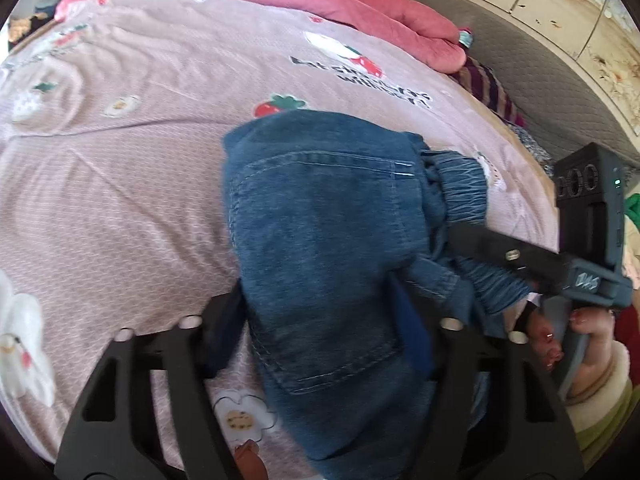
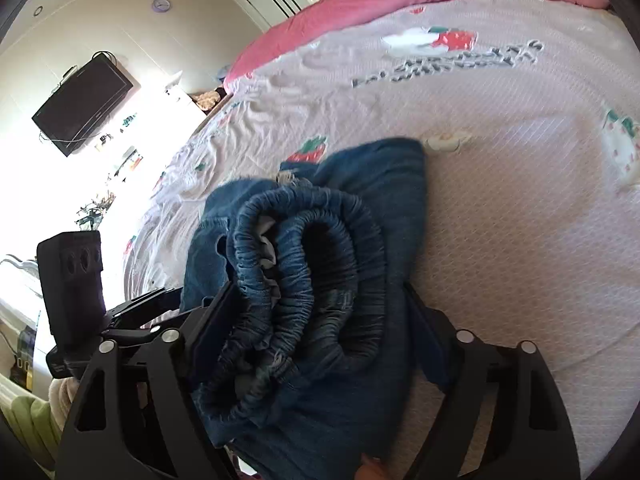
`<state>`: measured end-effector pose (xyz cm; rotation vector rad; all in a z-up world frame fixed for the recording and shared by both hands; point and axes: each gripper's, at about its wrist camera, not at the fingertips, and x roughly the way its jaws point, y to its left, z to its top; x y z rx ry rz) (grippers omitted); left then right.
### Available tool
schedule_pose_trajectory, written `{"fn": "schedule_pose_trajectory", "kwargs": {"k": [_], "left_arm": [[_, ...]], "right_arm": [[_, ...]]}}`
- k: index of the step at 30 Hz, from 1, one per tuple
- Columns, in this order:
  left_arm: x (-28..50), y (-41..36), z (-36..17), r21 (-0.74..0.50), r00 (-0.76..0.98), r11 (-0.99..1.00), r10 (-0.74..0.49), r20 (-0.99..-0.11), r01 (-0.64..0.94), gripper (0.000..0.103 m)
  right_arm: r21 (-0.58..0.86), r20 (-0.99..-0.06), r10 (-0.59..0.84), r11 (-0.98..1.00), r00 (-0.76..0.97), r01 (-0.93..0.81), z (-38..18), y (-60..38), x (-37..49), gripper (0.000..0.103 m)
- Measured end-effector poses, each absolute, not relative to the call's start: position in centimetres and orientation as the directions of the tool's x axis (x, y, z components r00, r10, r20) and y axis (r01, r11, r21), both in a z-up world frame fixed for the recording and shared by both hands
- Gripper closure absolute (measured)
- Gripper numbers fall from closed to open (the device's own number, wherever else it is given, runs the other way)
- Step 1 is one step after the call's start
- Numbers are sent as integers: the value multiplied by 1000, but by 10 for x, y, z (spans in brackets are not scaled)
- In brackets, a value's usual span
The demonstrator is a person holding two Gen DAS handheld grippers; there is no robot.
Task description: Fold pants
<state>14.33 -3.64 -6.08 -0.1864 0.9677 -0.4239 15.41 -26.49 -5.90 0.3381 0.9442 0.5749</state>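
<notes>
A folded pair of blue denim pants point(image 1: 312, 208) lies on the pink printed bed sheet point(image 1: 120, 200), back pocket up. My left gripper point(image 1: 320, 320) straddles the near fold, its pads pressing the denim on both sides. The right gripper point(image 1: 520, 256) comes in from the right at the elastic waistband point(image 1: 460, 184), with a hand point(image 1: 580, 344) on its handle. In the right wrist view the bunched waistband point(image 2: 312, 264) of the pants point(image 2: 384, 184) fills the gap of my right gripper point(image 2: 316, 328), squeezed between both fingers. The left gripper point(image 2: 132, 312) shows at the left.
A pink quilt point(image 1: 360, 8) is heaped along the far side of the bed point(image 2: 520, 220). A grey padded panel point(image 1: 540, 60) and striped cloth point(image 1: 484, 88) lie past the right edge. A wall-mounted TV point(image 2: 80, 108) hangs beyond the left edge.
</notes>
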Motion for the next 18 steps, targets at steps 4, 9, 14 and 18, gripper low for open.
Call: {"fn": "schedule_pose_trajectory", "kwargs": {"k": [4,9,14,18], "left_arm": [[147,-38,-55,-367,497,889,-457,-738,273,76],[146,-45,-34,-298,559,906,-420,-715,300,83],[174,-31,-15,-262,622,927,-375,-688,269,83],[203,-23,-11,-204,657,949,-314,-686,240,83]], "right_arm": [[485,-639,595,804,488,-344,-48,-263,148,59],[361,-624,550,833,554,-420,-20,-242,143,63],[355,-597,558,828,577,-434,-3,-227,176,63],[357,-587,562,826,583,-436,0,-212,211,63]]}}
